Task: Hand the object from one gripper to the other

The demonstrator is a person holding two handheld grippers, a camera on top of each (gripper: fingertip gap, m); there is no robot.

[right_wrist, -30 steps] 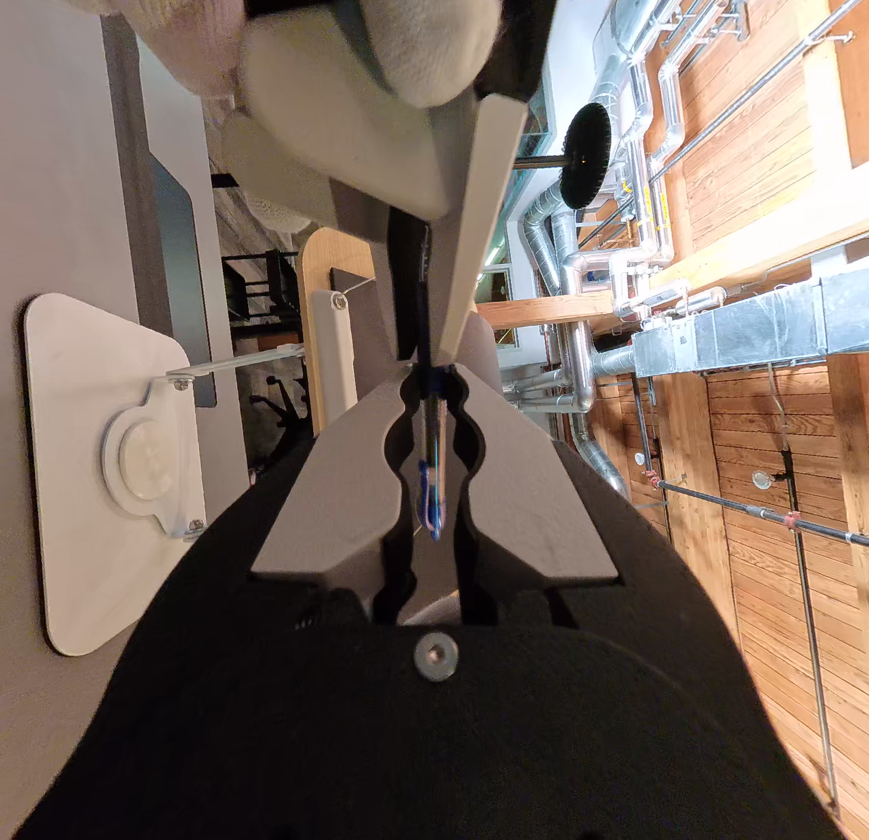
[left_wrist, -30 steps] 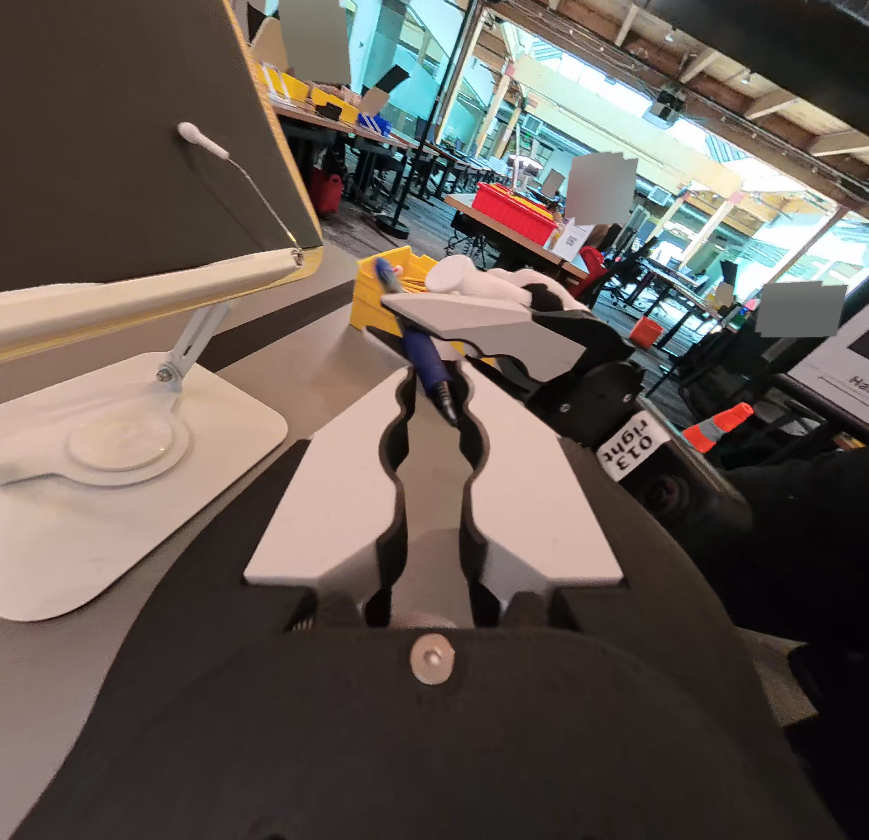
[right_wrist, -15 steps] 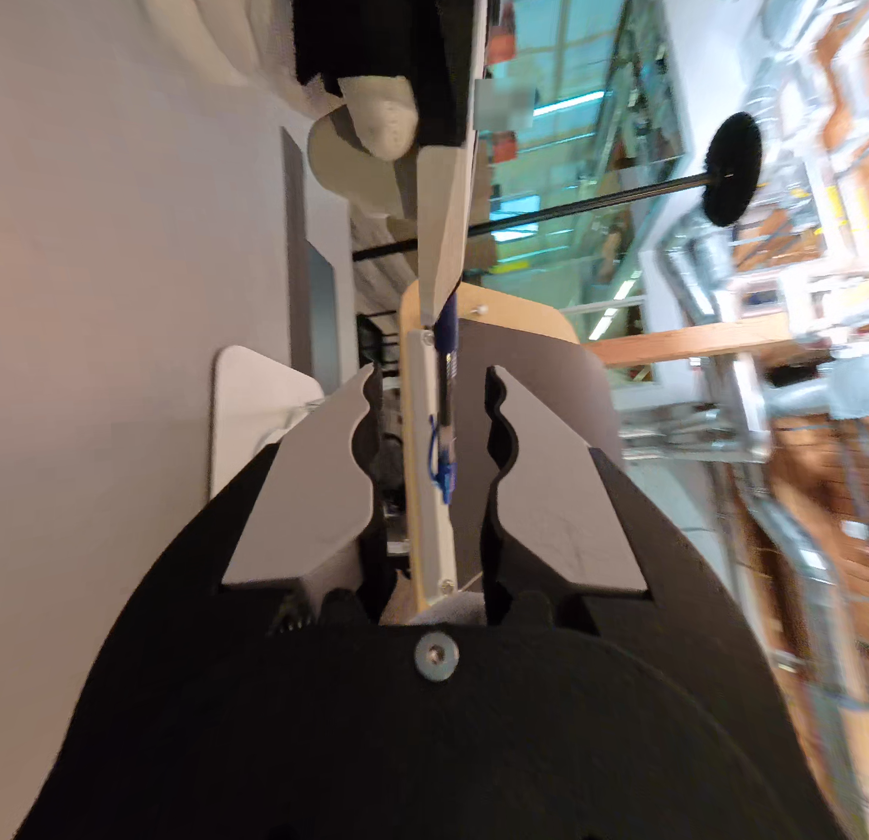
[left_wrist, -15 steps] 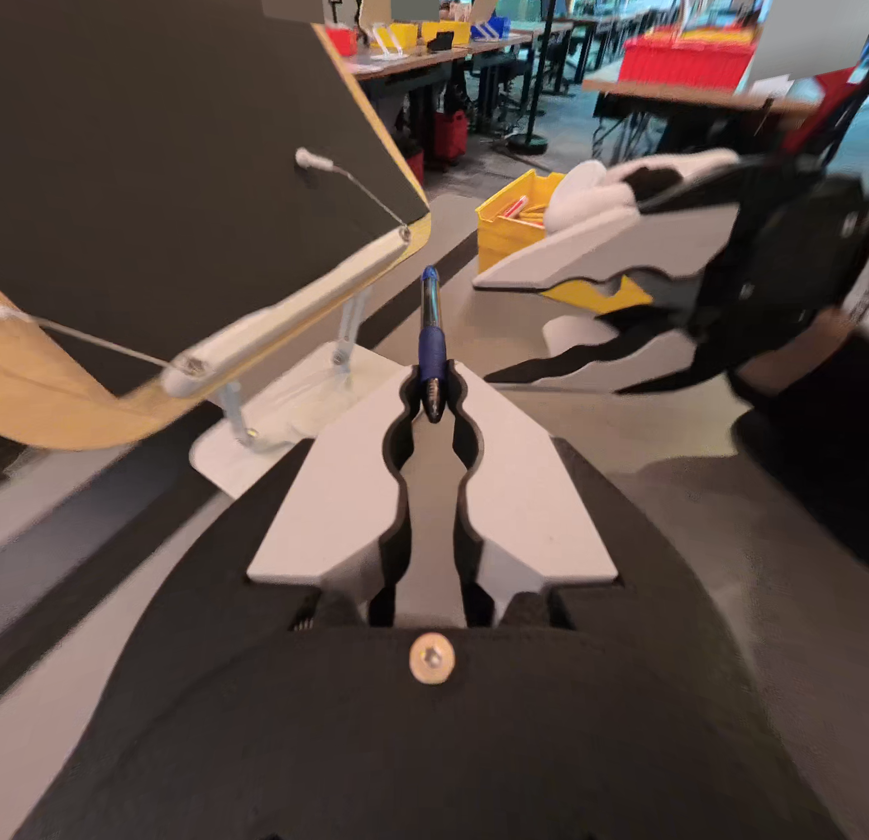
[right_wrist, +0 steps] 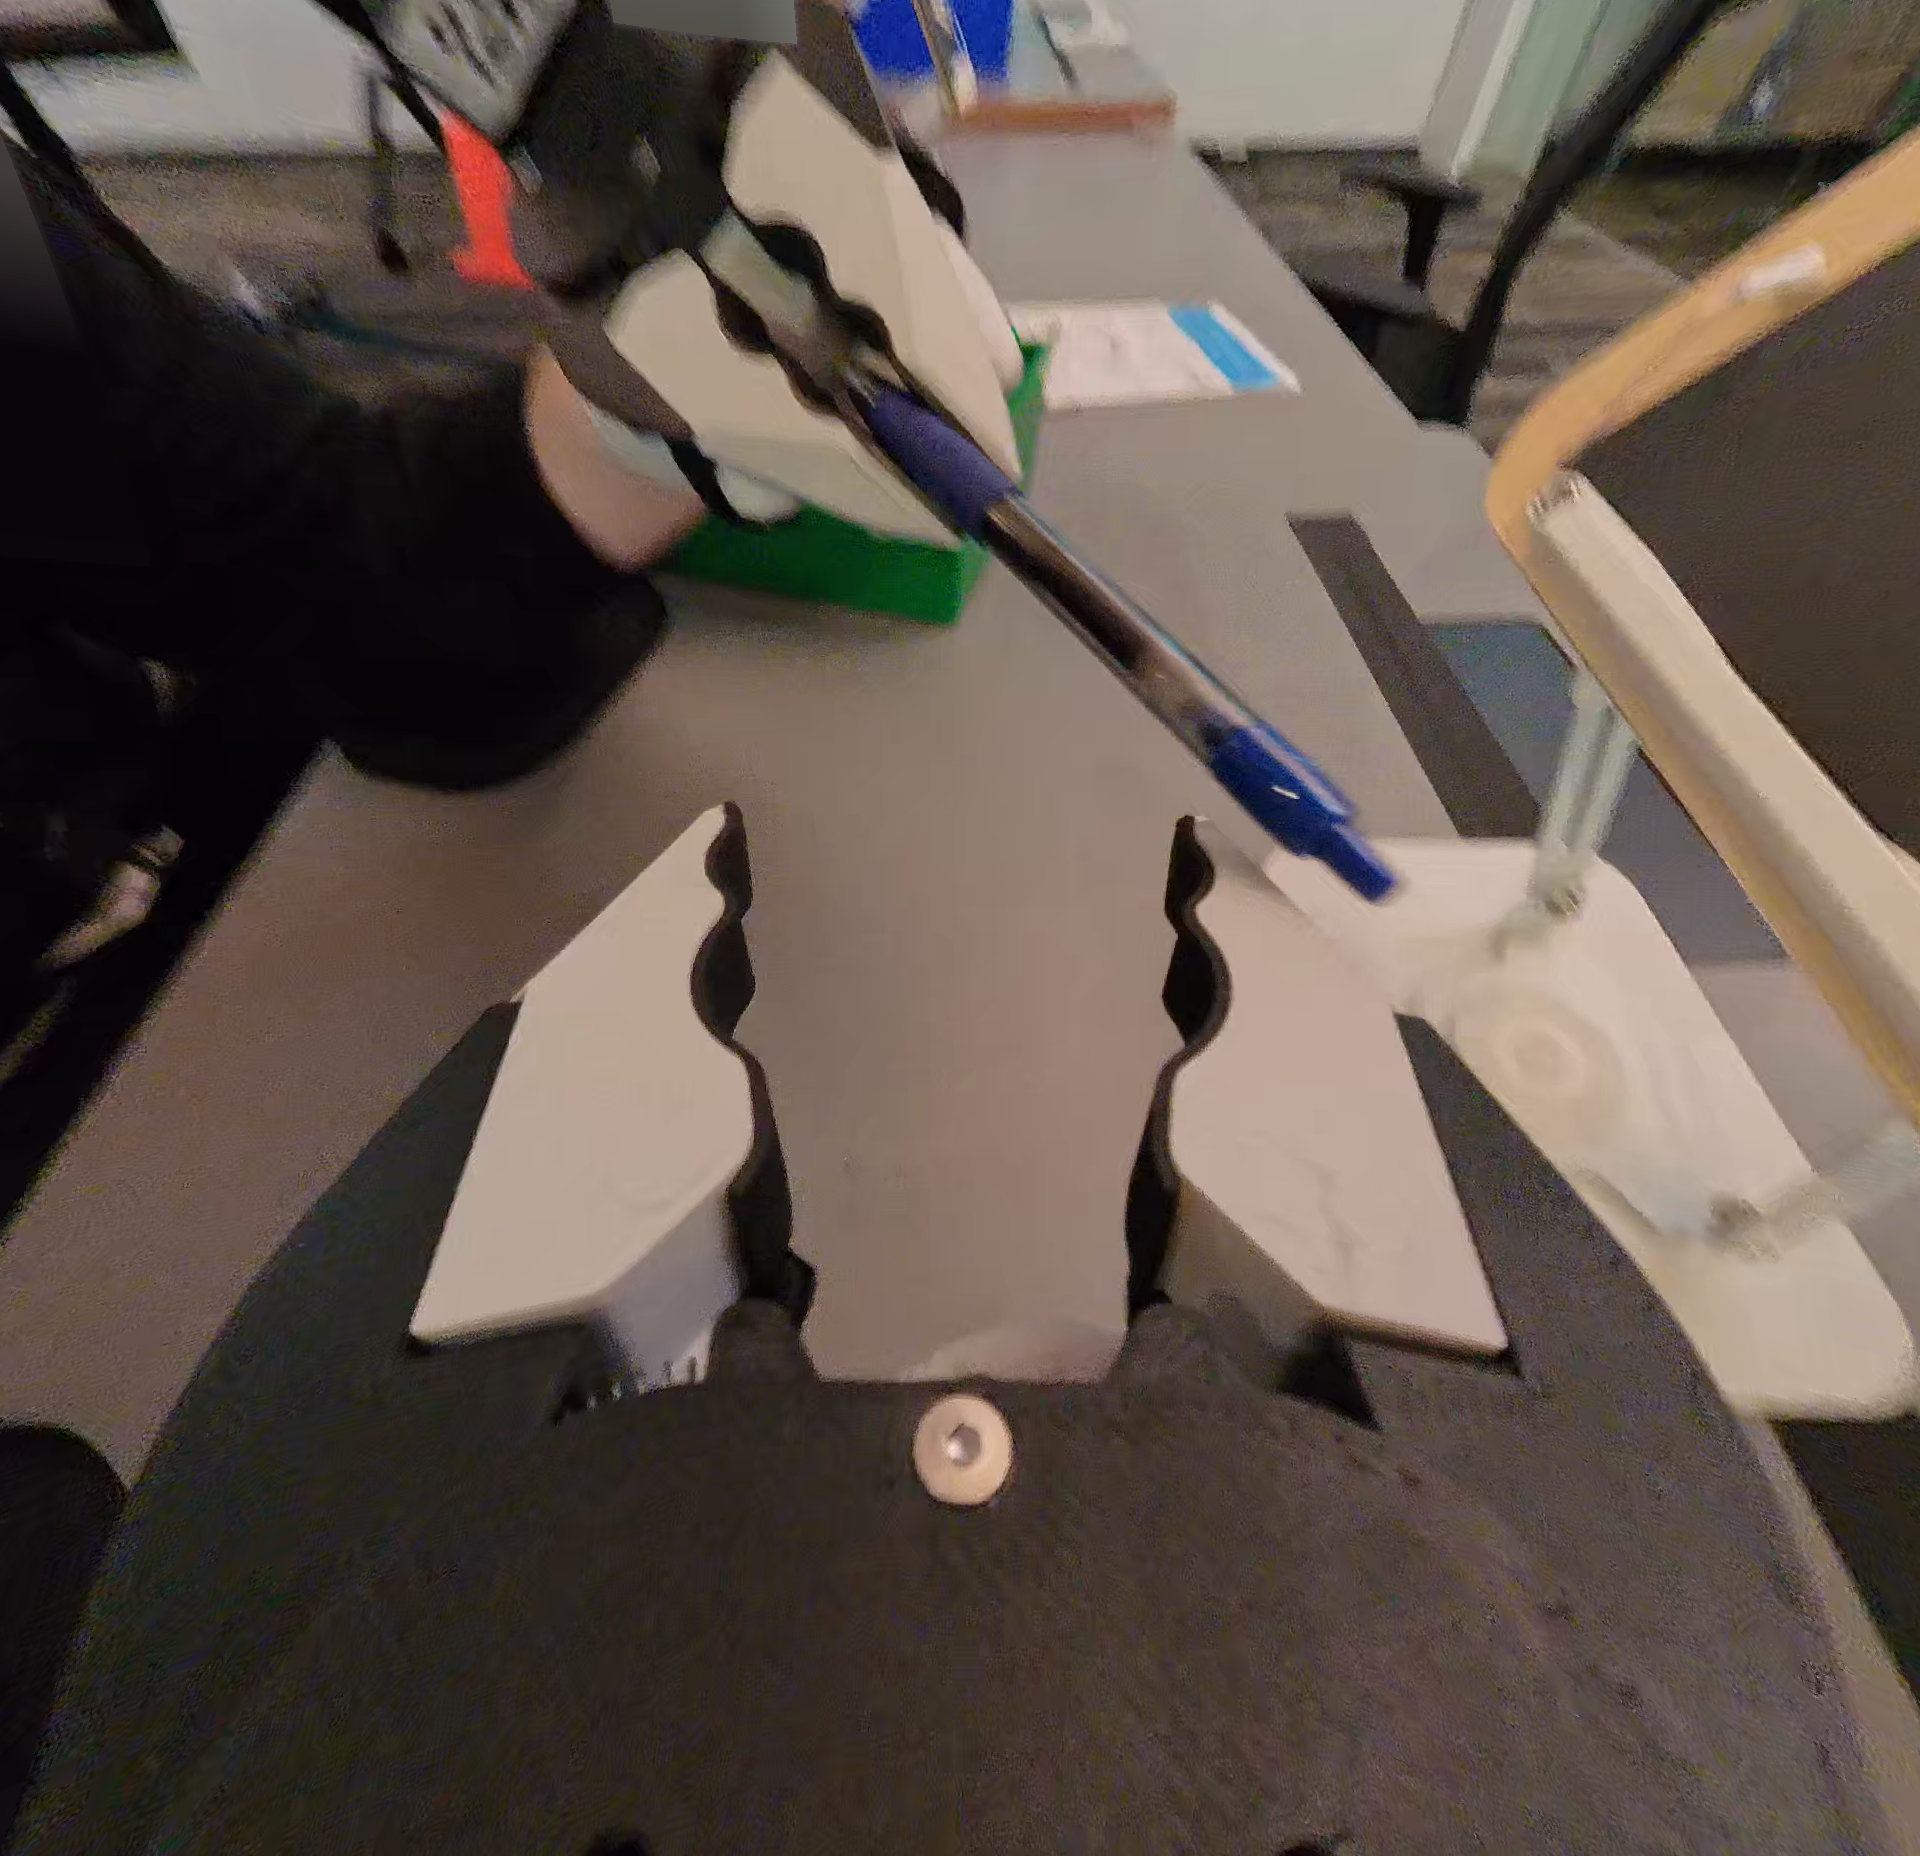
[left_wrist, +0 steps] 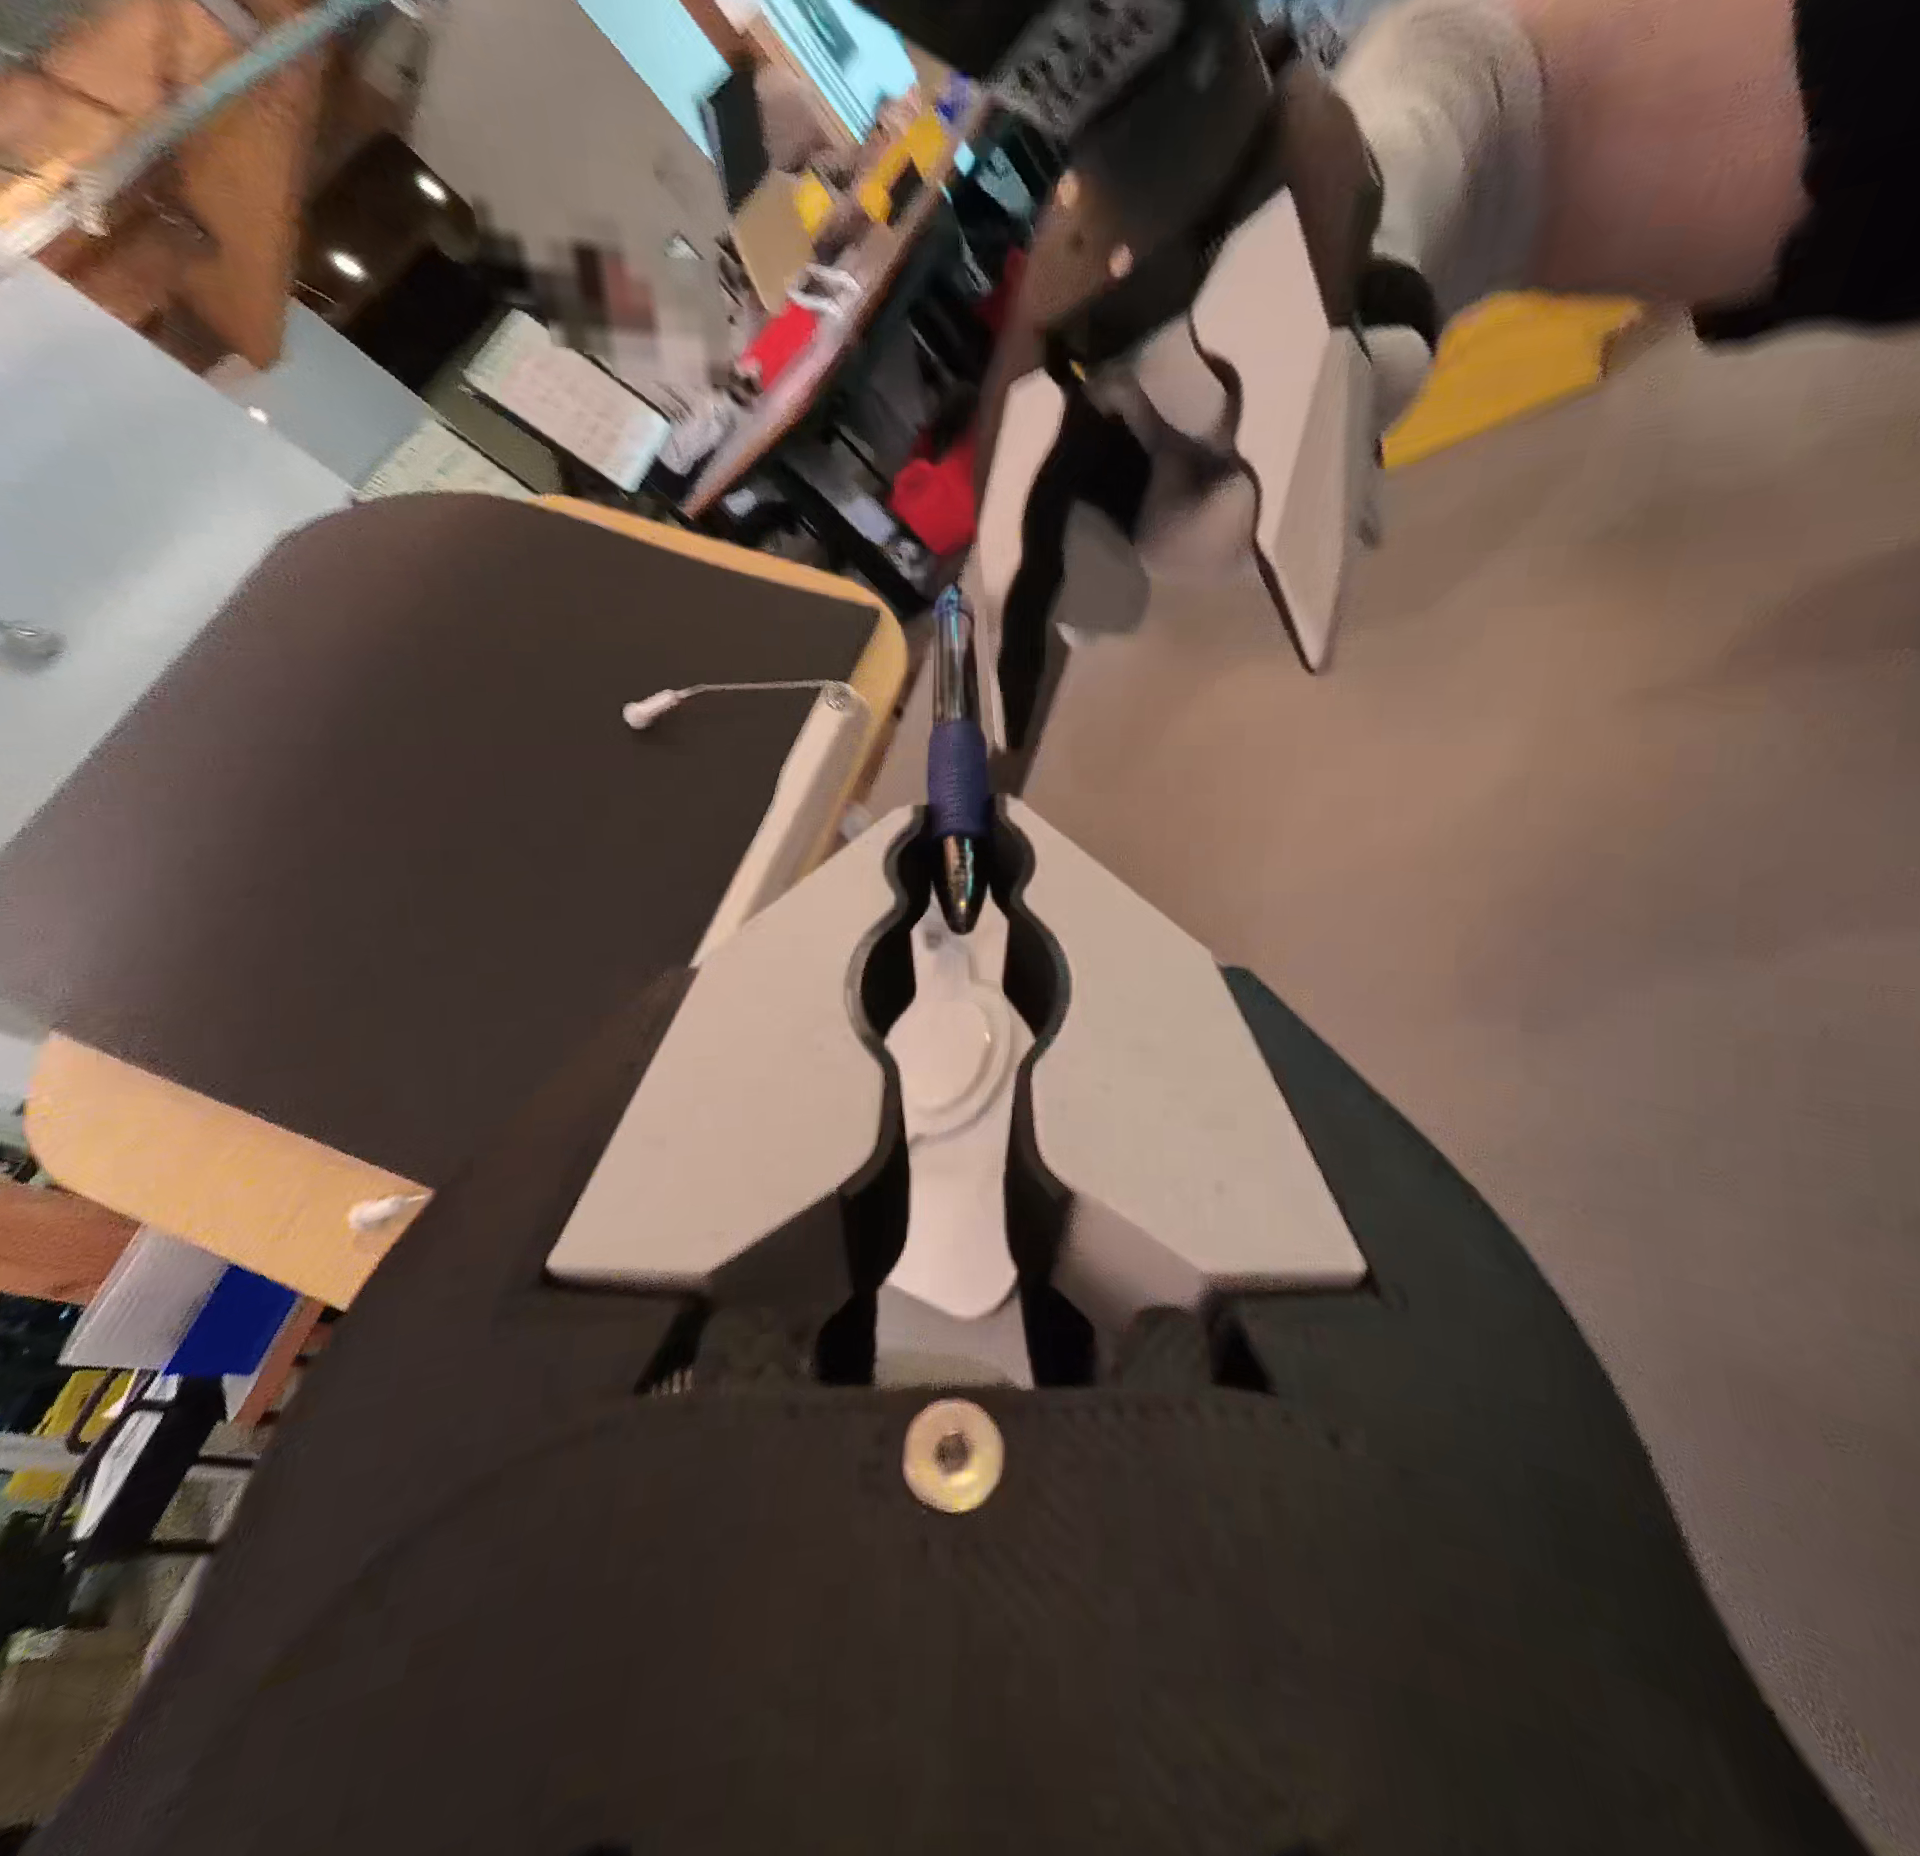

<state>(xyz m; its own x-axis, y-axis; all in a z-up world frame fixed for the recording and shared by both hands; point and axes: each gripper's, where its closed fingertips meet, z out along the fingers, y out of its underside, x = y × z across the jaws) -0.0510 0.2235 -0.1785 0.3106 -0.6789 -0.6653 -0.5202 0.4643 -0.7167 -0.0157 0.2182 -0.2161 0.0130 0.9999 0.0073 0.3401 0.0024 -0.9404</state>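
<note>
While the left gripper clamps the blue pen near its tip, barrel pointing toward 12 o'clock, the right gripper hovers over the tabletop, fingers spread wide, empty.

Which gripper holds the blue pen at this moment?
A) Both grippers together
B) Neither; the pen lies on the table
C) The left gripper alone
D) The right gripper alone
C: the left gripper is shut on the blue pen near its tip end, while the right gripper is wide open with nothing between its fingers, apart from the pen.
</note>
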